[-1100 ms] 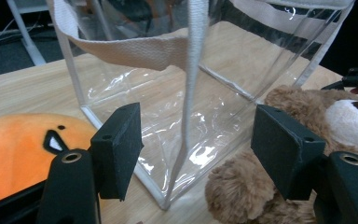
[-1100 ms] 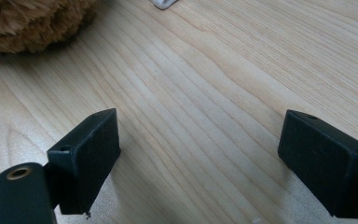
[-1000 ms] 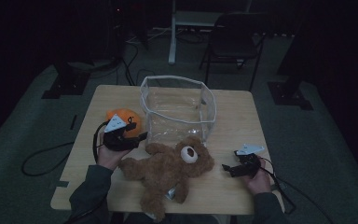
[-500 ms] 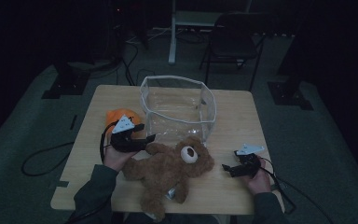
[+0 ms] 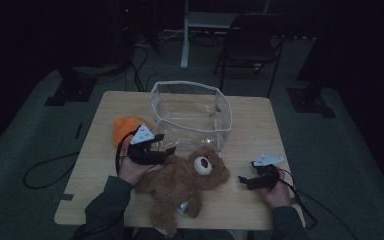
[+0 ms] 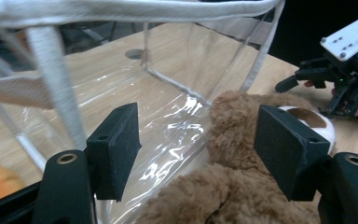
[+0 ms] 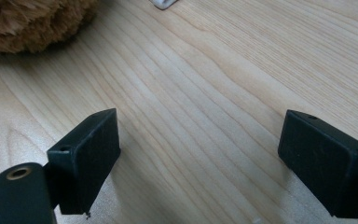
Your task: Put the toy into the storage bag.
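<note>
Both pads of the left gripper (image 6: 193, 154) stand apart, having just widened, gripping nothing; the teddy bear (image 5: 185, 182) lies ahead against the clear bag (image 5: 192, 112). Closing now might pinch the bag's film instead. Right gripper (image 5: 247, 181) waits open.

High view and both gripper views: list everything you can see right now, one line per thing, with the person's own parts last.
Teddy bear: one, brown, lying on the table's near half, head toward the bag.
Clear bag: one, transparent with white trim, standing open mid-table behind the bear.
Orange soft thing: one, orange, left of the bag; what it is I cannot tell.
Table: one, light wood.
Chair: one, dark, on the floor beyond the table.
Cables: dark, on the floor to the left.
Left gripper: black, jaws open, at the bear's near-left side.
Right gripper: black, jaws open over bare wood, right of the bear.
</note>
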A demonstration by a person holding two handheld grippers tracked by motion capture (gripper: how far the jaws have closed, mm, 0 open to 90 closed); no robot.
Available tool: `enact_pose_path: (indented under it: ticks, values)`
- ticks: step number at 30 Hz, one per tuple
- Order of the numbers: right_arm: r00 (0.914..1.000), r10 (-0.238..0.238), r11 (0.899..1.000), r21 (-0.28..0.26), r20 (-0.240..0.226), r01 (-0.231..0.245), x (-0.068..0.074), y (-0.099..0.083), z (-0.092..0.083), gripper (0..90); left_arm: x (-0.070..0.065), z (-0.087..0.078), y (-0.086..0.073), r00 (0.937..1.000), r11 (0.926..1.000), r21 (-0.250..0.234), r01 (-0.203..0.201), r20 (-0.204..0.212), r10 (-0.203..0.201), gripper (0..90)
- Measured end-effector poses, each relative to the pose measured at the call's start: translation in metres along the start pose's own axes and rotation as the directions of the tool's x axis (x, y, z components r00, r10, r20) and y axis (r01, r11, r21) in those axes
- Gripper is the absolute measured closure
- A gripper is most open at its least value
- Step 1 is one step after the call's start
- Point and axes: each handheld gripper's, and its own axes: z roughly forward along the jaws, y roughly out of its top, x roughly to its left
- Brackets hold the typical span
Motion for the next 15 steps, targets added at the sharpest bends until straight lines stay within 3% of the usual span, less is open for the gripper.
enact_pose_path:
  ticks: [15]
  values:
    - [1.0,0.0,1.0,0.0,-0.001,0.0,0.0,0.0,0.0,12.0,-0.022,0.018,0.012,0.9981,0.9993,0.015,-0.033,0.052,0.032,29.8]
